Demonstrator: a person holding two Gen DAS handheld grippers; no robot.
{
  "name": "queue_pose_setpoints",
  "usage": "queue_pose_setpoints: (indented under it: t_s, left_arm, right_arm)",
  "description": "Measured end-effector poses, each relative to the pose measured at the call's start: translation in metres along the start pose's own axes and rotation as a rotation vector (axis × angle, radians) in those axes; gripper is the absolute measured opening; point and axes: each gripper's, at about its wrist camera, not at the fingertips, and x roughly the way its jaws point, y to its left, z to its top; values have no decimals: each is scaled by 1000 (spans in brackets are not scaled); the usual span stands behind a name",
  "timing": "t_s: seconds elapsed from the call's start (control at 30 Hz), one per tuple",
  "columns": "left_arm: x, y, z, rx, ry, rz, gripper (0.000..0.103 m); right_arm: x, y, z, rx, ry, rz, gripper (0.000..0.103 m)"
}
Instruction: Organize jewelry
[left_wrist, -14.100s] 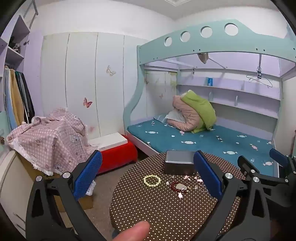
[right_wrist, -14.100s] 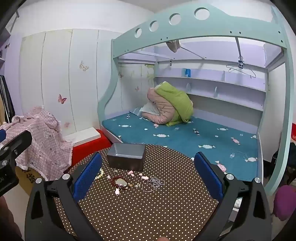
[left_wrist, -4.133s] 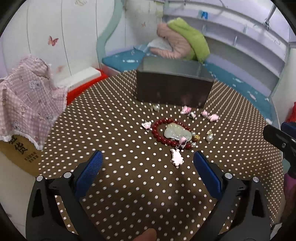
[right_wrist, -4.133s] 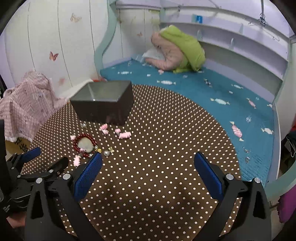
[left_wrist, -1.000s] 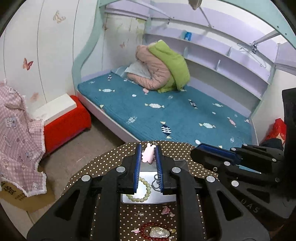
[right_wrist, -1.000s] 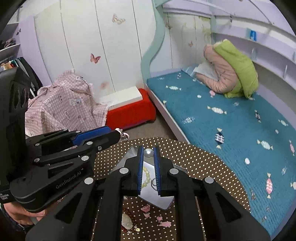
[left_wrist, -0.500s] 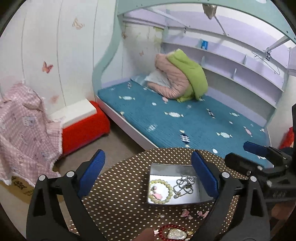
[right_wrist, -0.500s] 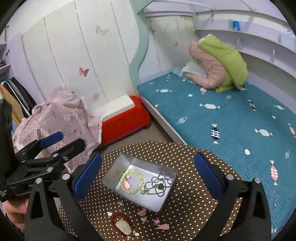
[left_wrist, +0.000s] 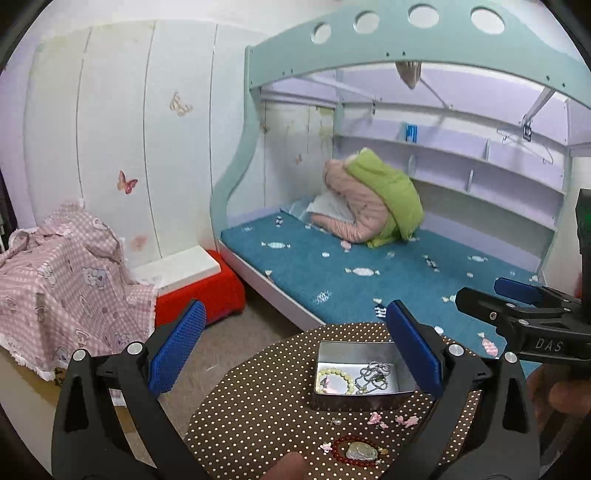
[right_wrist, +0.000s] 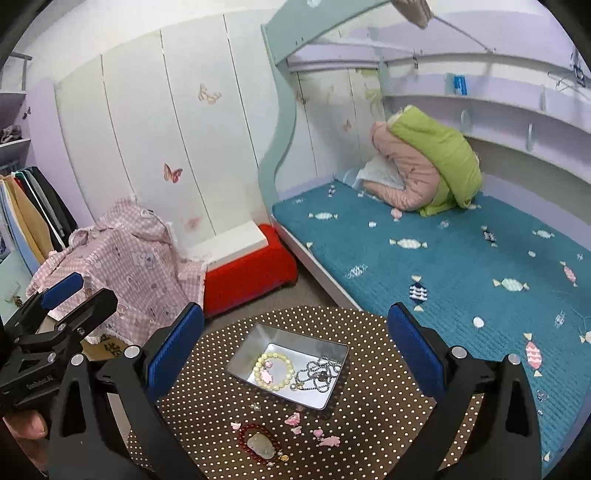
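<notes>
Partly sorted: three pieces in the tin, more loose on the bench.
Red bracelet and pink charms left; both grippers' jaws spread, empty.

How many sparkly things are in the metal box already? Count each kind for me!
Pale green bead bracelet: 1
Silver chain necklace: 1
Pink charm: 1
Total in the metal box: 3
A small bead may also lie in there, but it is too small to tell.
</notes>
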Motion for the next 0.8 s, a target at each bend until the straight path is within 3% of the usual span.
queue_pose_setpoints:
  t_s: [0.33, 0.8]
  left_arm:
    - [-66, 14, -11, -55, -85, 10, 98]
    - [-124, 17, -65, -84, -117, 56, 98]
  right_arm:
    - [-65, 17, -21, -27, -122, -65, 96]
    - [-120, 23, -81, -49, -178, -160, 96]
